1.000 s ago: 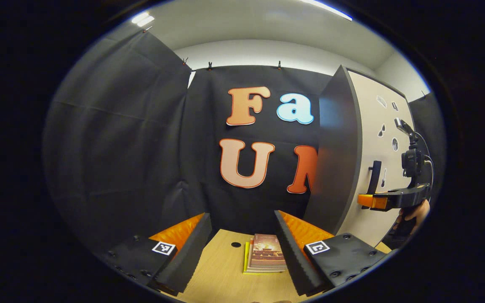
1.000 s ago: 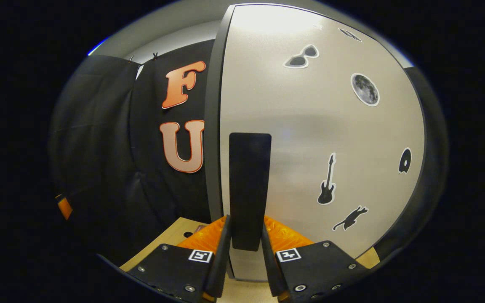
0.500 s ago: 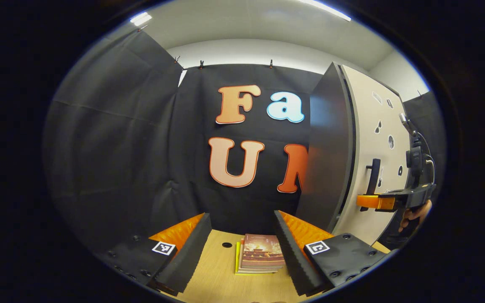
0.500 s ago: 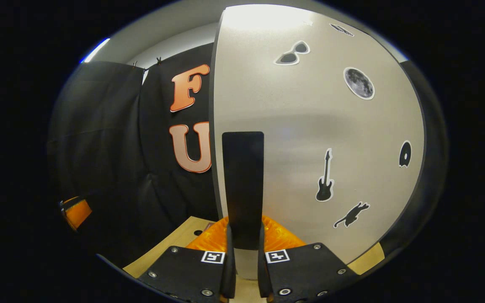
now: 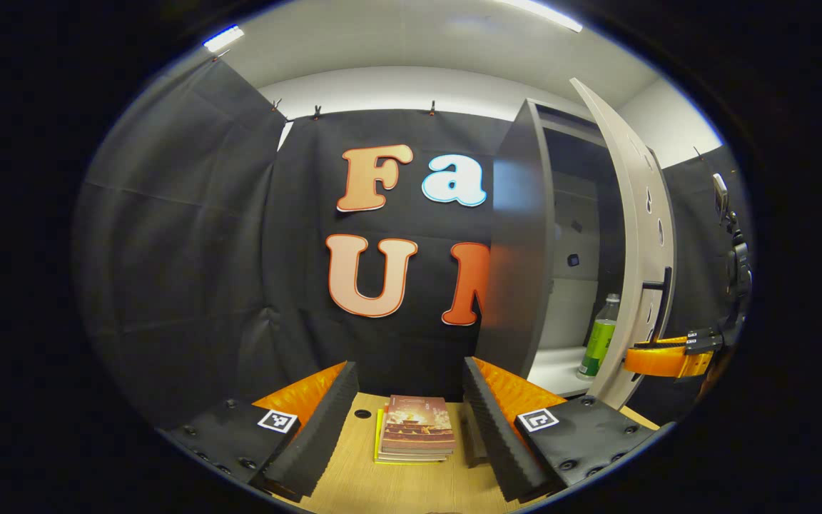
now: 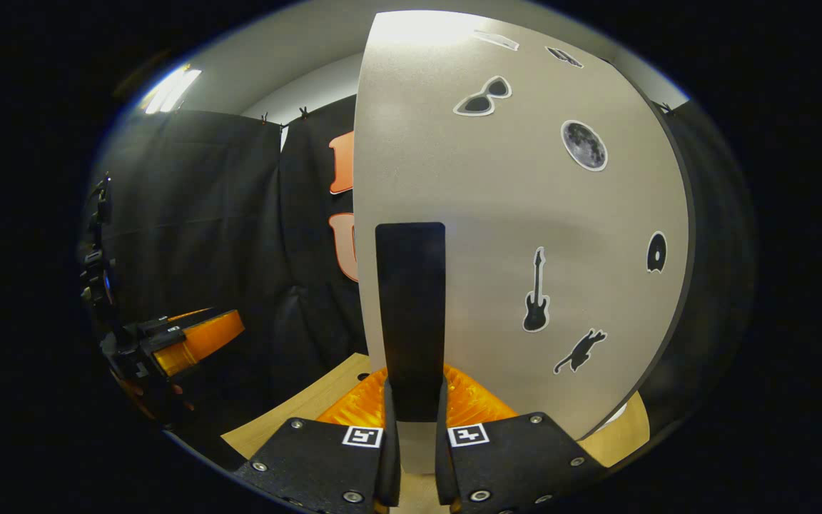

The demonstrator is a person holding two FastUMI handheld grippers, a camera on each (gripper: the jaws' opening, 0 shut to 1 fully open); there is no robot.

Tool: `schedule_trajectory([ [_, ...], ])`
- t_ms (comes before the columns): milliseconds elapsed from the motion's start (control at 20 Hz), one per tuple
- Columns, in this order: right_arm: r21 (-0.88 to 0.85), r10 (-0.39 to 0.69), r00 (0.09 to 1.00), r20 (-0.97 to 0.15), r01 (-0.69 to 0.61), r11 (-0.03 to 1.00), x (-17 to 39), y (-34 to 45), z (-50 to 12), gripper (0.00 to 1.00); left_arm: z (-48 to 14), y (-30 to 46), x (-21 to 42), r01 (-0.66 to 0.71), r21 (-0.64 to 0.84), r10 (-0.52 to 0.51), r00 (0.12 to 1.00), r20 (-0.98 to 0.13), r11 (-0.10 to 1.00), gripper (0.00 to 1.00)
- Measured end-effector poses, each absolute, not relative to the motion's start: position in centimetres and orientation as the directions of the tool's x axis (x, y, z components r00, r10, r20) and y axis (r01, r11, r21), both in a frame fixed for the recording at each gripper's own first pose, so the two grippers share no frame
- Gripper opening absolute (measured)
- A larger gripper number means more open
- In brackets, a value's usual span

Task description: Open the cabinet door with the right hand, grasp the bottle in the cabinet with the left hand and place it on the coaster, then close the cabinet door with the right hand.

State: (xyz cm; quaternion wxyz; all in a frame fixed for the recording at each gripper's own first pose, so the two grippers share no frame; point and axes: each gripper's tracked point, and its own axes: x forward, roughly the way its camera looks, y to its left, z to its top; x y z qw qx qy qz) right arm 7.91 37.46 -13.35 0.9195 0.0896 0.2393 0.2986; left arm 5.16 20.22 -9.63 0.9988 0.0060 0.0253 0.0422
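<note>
- Inside the cabinet [image 5: 518, 235], bottle [image 5: 600, 335] stands right of and beyond left gripper [image 5: 407, 421], which is spread, empty.
- Right gripper [image 6: 414, 457] pinches door handle [image 6: 411, 314].

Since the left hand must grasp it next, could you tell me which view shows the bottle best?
The left gripper view: the bottle stands upright on the cabinet's shelf, seen through the open gap. In the right gripper view the door faces the camera and hides it.

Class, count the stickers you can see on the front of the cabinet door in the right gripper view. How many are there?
7 on the cabinet door: two partly seen at the top edge, sunglasses, moon, record, guitar, cat. The handle may hide others.
</note>
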Motion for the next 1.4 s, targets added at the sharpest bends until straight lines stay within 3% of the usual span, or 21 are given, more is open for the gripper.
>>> schedule_trajectory([
  [150, 0.304, 0.605, 0.701, -0.378, -0.523, 0.796, 6.7, 36.3, -12.7, 0.19, -9.7, 18.1, 5.1, -0.072, 0.020, 0.073, 0.996, -0.052, 0.997, 0.93],
  [500, 0.366, 0.642, 0.692, -0.329, -0.533, 0.762, 5.3, 34.1, -11.6, 0.19, -9.2, 12.1, 6.4, 0.000, 0.018, 0.001, 0.999, -0.041, 1.000, 0.96],
  [550, 0.398, 0.650, 0.688, -0.323, -0.525, 0.753, 5.1, 34.0, -11.7, 0.19, -9.0, 11.0, 6.8, 0.016, 0.016, -0.015, 0.999, -0.038, 1.000, 0.92],
  [600, 0.412, 0.653, 0.689, -0.316, -0.520, 0.748, 5.1, 33.9, -11.7, 0.19, -9.0, 9.8, 7.0, 0.036, 0.012, -0.036, 0.999, -0.036, 0.999, 1.00],
  [700, 0.393, 0.643, 0.702, -0.306, -0.522, 0.757, 5.1, 33.2, -11.7, 0.19, -9.0, 7.4, 7.8, 0.077, 0.007, -0.076, 0.996, -0.037, 0.997, 0.96],
  [900, 0.387, 0.619, 0.725, -0.302, -0.500, 0.775, 4.8, 32.1, -11.6, 0.19, -10.0, 3.1, 9.3, 0.139, 0.006, -0.139, 0.989, -0.057, 0.990, 1.00],
  [1000, 0.394, 0.604, 0.739, -0.299, -0.481, 0.783, 4.8, 31.9, -11.6, 0.19, -10.5, 0.8, 10.0, 0.174, 0.003, -0.173, 0.983, -0.066, 0.985, 0.95],
  [1050, 0.398, 0.597, 0.745, -0.298, -0.471, 0.787, 4.9, 31.7, -11.6, 0.24, -10.8, -0.4, 10.4, 0.192, 0.004, -0.191, 0.979, -0.072, 0.981, 0.93],
  [1100, 0.405, 0.591, 0.751, -0.295, -0.462, 0.789, 5.0, 31.7, -11.6, 0.19, -11.2, -1.5, 10.7, 0.208, 0.007, -0.207, 0.975, -0.079, 0.978, 0.93],
  [1300, 0.426, 0.570, 0.771, -0.286, -0.430, 0.796, 5.1, 31.5, -11.4, 0.19, -12.6, -6.1, 12.2, 0.273, 0.011, -0.270, 0.957, -0.101, 0.962, 0.93],
  [1350, 0.428, 0.564, 0.775, -0.284, -0.424, 0.798, 5.2, 31.4, -11.4, 0.19, -12.9, -7.1, 12.6, 0.285, 0.011, -0.282, 0.954, -0.106, 0.959, 1.00],
  [1400, 0.432, 0.560, 0.779, -0.281, -0.419, 0.799, 5.3, 31.3, -11.3, 0.19, -13.3, -7.9, 13.1, 0.294, 0.011, -0.291, 0.950, -0.114, 0.956, 0.93],
])
